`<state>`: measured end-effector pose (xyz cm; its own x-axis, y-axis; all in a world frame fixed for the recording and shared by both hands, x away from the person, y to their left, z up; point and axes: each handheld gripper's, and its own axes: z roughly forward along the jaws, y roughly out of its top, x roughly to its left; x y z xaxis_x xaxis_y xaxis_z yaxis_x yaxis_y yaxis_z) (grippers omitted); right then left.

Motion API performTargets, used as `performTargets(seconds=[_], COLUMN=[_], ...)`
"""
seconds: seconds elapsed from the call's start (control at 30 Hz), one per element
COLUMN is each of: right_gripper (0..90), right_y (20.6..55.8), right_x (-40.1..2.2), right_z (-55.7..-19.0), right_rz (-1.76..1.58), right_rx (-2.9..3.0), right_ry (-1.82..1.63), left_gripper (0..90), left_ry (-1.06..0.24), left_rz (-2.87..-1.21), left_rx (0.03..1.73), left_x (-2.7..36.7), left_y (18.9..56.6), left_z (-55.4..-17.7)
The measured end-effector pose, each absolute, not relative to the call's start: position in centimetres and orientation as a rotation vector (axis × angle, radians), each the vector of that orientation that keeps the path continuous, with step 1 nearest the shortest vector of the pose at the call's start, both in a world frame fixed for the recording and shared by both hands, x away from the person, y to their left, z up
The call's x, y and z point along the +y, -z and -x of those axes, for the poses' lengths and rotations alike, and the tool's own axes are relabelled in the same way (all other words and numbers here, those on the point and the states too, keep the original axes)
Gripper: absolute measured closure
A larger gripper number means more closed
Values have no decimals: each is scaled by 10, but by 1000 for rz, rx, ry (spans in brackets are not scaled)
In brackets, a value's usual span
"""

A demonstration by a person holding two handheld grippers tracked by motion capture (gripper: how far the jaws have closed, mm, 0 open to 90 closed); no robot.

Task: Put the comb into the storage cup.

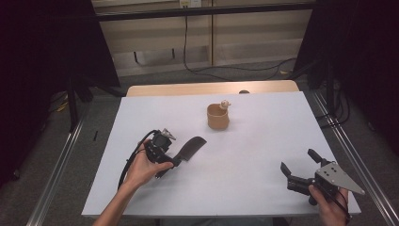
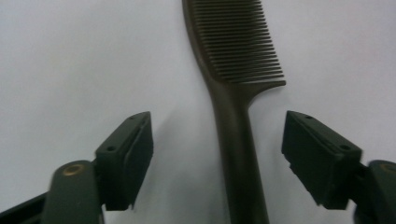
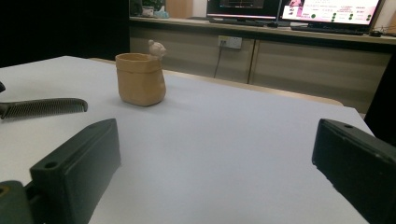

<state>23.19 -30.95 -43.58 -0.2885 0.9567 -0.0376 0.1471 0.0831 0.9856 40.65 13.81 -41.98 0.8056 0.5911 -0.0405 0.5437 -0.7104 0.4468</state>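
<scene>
The white counter (image 1: pixel 244 169) carries a tan pot (image 1: pixel 218 117) toward its far side (a small figure sits on its rim). The right hand-held gripper (image 1: pixel 297 165) hovers gaping near the front edge. The left hand-held gripper (image 2: pixel 217 154) straddles the dark comb (image 2: pixel 236 93) handle, jaws apart, not touching it.

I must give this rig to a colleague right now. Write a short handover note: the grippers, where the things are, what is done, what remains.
Left gripper: open, jaws on either side of the comb handle, pads not touching it.
Right gripper: open, holds nothing, near the table's right front corner.
Comb lies flat on the white table; the tan cup stands upright farther back.
Done: left gripper lined up on the handle.
Left: close on the handle and lift; probably the comb goes to the cup.
</scene>
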Motion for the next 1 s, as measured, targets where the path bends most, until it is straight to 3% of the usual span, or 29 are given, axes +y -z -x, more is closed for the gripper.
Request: performTargets(seconds=[0.63,1.0], right_gripper=[6,6], right_y=[436,436], right_x=[-310,-309], right_z=[-232,-232], right_rz=[-1127,-1125], right_rx=[1570,1572], right_ry=[-1292,-1291], left_gripper=[617,642], left_ry=[-121,-96], left_rz=[-2600,-2607], left_rx=[792,838], left_x=[131,128], left_y=[425,425], left_z=[-402,-405])
